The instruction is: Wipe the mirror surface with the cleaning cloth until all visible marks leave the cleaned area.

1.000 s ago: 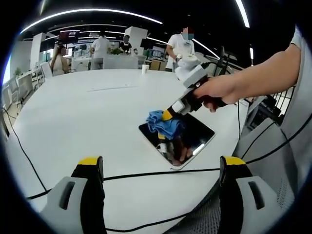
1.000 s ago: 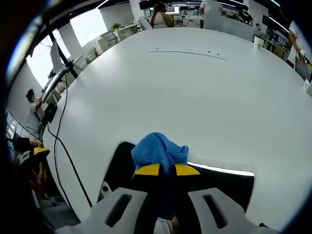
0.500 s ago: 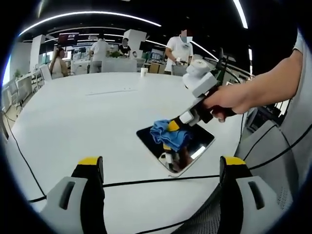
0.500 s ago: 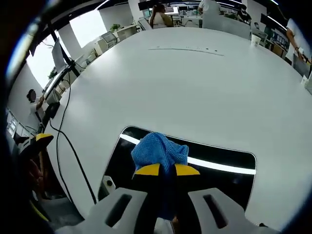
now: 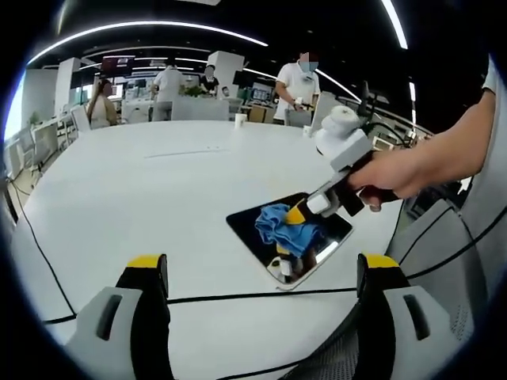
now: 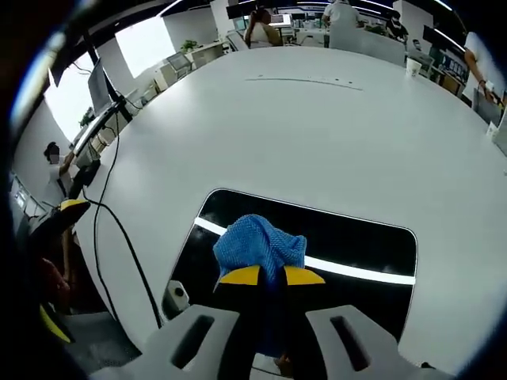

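The left gripper [image 5: 257, 297] hovers with jaws wide and empty above the white desk [image 5: 119, 182], where a black cable [image 5: 222, 298] crosses in front. Further right, the mirror [image 6: 360, 241] lies flat near the desk edge; thin glass, likely fragile and slippery. The right gripper [image 6: 272, 275] pinches the soft blue cloth [image 6: 257, 244], bunched against it.

No legible text — anywhere.
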`<state>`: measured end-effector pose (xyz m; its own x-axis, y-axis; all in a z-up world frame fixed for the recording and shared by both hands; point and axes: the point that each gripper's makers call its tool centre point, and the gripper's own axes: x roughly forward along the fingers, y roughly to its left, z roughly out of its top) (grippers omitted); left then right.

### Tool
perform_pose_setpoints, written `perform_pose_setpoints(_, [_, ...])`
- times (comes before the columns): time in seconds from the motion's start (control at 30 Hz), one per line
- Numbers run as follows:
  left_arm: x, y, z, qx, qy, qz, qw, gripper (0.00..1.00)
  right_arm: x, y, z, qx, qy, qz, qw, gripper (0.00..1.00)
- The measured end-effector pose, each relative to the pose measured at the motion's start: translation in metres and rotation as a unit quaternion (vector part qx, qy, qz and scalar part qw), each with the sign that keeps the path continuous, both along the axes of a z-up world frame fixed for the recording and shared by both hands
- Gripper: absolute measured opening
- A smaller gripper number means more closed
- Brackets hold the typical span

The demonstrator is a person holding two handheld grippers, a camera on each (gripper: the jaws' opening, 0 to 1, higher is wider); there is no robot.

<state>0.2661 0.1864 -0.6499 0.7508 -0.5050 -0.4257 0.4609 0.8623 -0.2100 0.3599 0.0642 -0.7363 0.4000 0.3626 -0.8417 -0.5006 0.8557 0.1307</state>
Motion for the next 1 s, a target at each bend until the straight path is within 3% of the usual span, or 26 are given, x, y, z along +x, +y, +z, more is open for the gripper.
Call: perform_pose_setpoints(1.0, [-0.015,-0.013,-0.01,0.009,0.01,-0.01,0.9999,0.99,-0.046,-0.012,0.001,0.021,0.011,-0.005,0.9997,0.05])
